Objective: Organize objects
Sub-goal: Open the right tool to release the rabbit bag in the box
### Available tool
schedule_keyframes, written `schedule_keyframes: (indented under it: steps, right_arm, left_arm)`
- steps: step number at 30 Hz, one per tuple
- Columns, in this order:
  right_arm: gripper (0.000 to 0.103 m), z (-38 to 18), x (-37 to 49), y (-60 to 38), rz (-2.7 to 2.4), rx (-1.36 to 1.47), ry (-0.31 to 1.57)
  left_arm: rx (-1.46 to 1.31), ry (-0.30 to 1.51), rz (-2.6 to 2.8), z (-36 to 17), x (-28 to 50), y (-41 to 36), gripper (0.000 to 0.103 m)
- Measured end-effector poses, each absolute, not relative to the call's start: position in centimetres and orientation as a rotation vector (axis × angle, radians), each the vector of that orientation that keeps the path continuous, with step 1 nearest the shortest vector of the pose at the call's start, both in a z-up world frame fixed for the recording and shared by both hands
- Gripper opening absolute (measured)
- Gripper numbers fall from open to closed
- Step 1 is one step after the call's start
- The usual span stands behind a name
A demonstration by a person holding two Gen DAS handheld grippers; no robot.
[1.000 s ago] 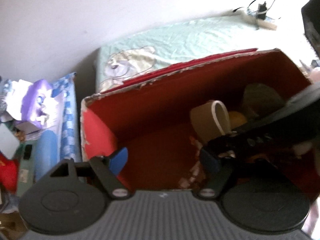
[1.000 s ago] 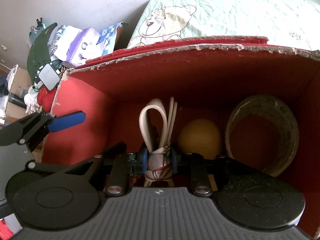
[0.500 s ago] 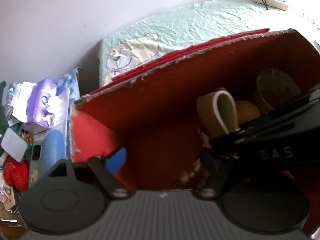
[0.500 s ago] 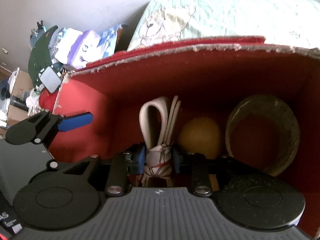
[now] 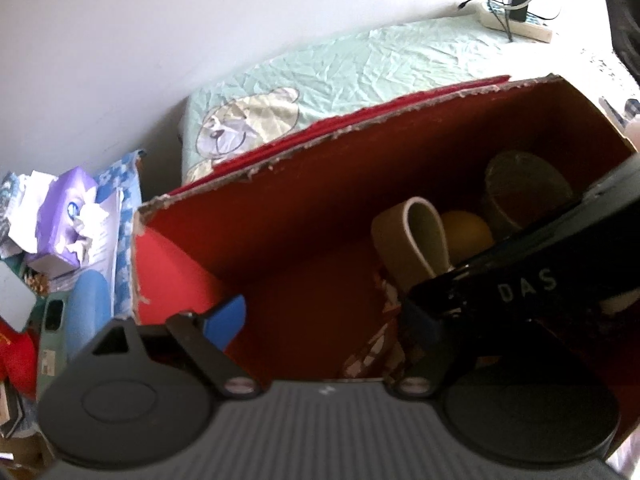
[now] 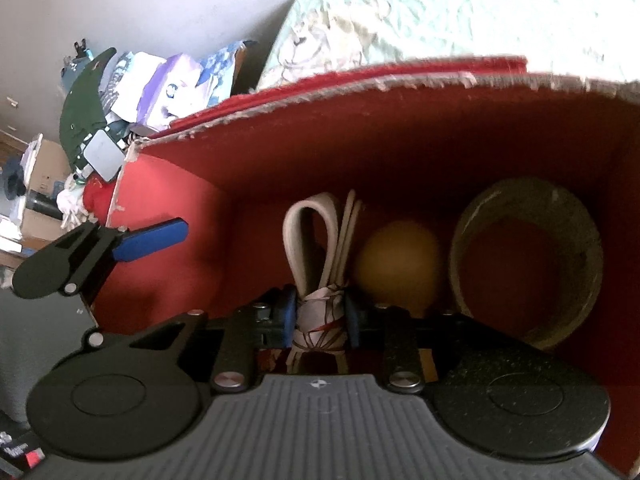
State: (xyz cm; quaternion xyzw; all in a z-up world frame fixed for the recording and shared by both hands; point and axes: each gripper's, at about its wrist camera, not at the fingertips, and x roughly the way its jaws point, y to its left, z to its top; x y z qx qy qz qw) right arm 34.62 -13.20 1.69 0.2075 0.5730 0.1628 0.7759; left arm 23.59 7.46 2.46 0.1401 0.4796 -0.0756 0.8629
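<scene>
- A red box with a torn cardboard rim takes up most of both views; behind it lies a pale green sheet with a bear print, and to its left a clutter of tissue packs and cloth.
- On the box floor, in a row: a bundled strap, a yellow ball just beside it, then a tape roll leaning on the right wall.
- The strap stands upright — loop end up toward the far wall, its tied end low and nearest the camera; the long axis runs up from the floor.
- The right gripper reaches down into the box, its blue pads to either side of the tied end and against it; the jaws are closing, with the bundle between them.
- In the left wrist view, the right gripper's black body crosses in front of the ball and roll.
- The left gripper hangs at the box's near left corner — fingers wide apart but closing, nothing between them, one blue pad by the left wall.
</scene>
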Motion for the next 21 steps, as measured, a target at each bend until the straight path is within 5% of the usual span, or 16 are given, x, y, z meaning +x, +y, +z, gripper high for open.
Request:
schedule_keyframes:
  steps: [11, 21]
  right_arm:
    - [0.028, 2.3, 33.3, -17.5, 0.260, 0.676, 1.027]
    - [0.028, 3.3, 33.2, -15.8, 0.233, 0.504, 0.996]
  left_arm:
    - [0.302, 1.038, -0.179, 1.9, 24.1, 7.5, 0.082]
    - [0.338, 1.064, -0.143, 1.3, 24.6, 7.5, 0.077]
